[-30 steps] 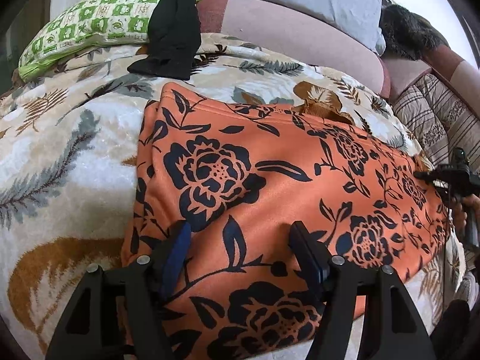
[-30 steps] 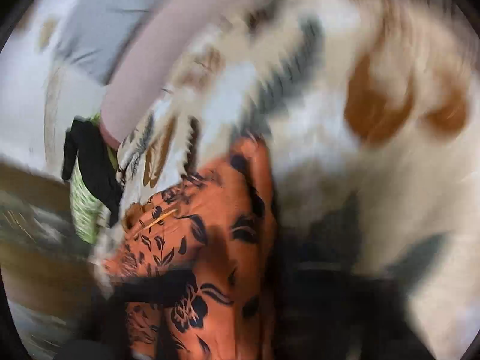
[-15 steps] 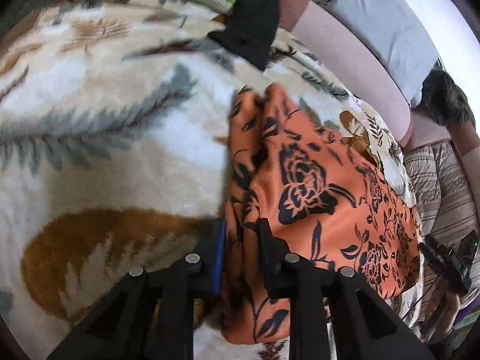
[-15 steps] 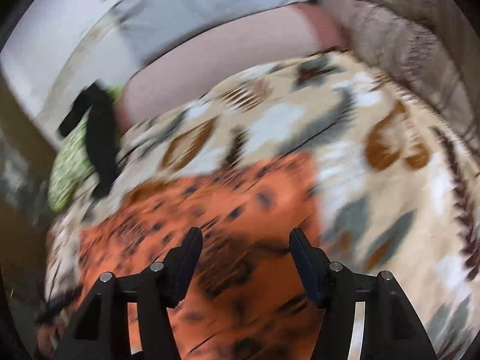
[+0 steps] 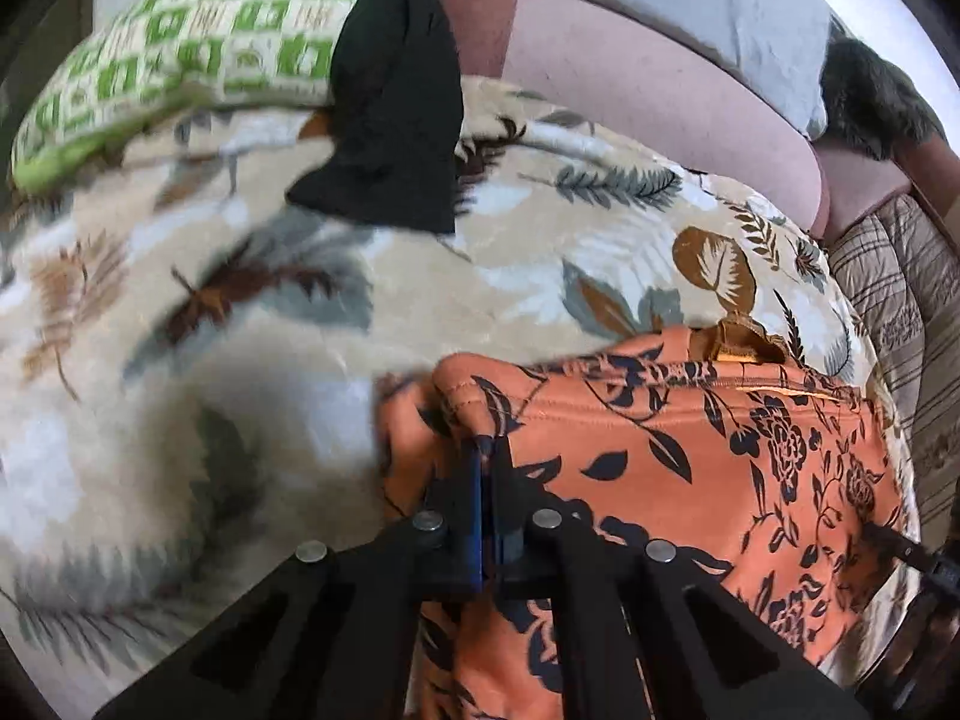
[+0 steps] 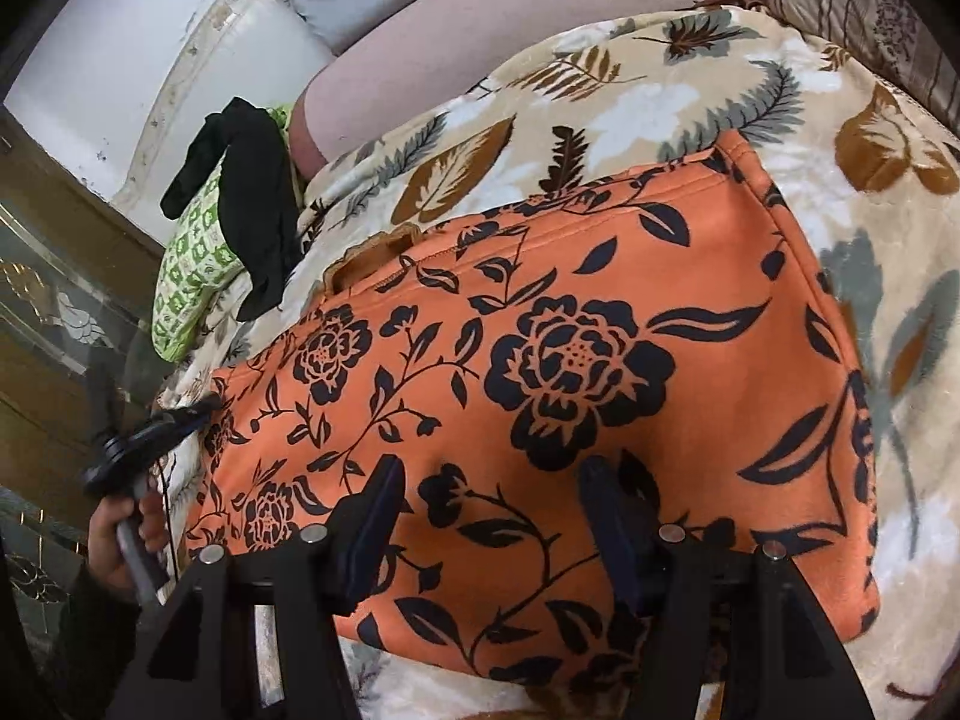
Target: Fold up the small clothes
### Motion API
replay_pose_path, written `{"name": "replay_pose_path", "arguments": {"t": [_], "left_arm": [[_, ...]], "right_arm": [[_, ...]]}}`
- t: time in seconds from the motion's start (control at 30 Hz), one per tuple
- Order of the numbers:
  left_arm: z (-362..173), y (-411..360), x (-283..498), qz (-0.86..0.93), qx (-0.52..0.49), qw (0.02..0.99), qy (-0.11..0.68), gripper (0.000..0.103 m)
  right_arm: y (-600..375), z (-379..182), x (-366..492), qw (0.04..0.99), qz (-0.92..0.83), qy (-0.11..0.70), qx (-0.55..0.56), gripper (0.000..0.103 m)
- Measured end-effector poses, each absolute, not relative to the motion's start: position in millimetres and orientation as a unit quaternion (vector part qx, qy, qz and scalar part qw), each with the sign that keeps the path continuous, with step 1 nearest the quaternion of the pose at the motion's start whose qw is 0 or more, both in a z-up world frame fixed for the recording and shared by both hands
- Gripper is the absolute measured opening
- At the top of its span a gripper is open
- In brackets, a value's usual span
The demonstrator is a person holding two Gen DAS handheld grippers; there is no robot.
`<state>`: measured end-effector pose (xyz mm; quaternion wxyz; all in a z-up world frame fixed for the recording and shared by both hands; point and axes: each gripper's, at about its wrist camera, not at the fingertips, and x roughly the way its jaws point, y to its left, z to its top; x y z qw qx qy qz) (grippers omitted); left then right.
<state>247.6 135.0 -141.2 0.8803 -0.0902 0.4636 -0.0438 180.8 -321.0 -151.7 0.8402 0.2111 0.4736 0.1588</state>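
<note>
An orange garment with a black flower print (image 6: 570, 324) lies flat on a leaf-patterned blanket (image 6: 690, 102). In the left wrist view my left gripper (image 5: 487, 450) is shut on the garment's left corner (image 5: 690, 450), which is bunched and lifted a little. It also shows at the left of the right wrist view (image 6: 180, 417), held by a hand. My right gripper (image 6: 489, 480) is open, its fingers spread just above the garment's near edge.
A black garment (image 5: 390, 102) drapes over a green-and-white checked pillow (image 5: 180, 54) at the far side. A pink bolster (image 5: 630, 102) and grey pillow (image 5: 690, 6) line the back. A striped cushion (image 5: 900, 300) lies at the right. A wooden cabinet (image 6: 54, 300) stands beyond the bed.
My left gripper moved to the garment's left edge, closed on its corner and is pulling it up. My right gripper swung around and now hovers open over the garment's near edge.
</note>
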Motion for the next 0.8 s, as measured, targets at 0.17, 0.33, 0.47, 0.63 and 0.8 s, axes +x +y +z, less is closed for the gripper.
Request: {"name": "replay_pose_path", "arguments": {"t": [0.17,0.33,0.47,0.63,0.8], "left_arm": [[-166.5,169.7,248.2,0.002,-0.12,0.874,0.47,0.017],[-150.7,173.9,226.8,0.004,-0.155,0.882,0.445,0.042],[-124.4,152.9,196.5,-0.046,-0.149,0.894,0.419,0.042],[-127.1,108.9,167.3,-0.092,-0.099,0.89,0.435,0.045],[-167.1,95.5,172.6,-0.043,-0.039,0.884,0.464,0.044]], "right_arm": [[-321.3,-161.5,187.5,0.835,0.163,0.482,0.212,0.064],[-327.1,-154.4,187.0,0.834,0.163,0.48,0.219,0.065],[-334.5,-139.6,183.2,0.84,0.172,0.459,0.235,0.066],[-355.7,-134.0,213.2,0.824,0.192,0.442,0.299,0.067],[-395.3,-177.2,291.1,0.782,0.151,0.471,0.379,0.072]]}}
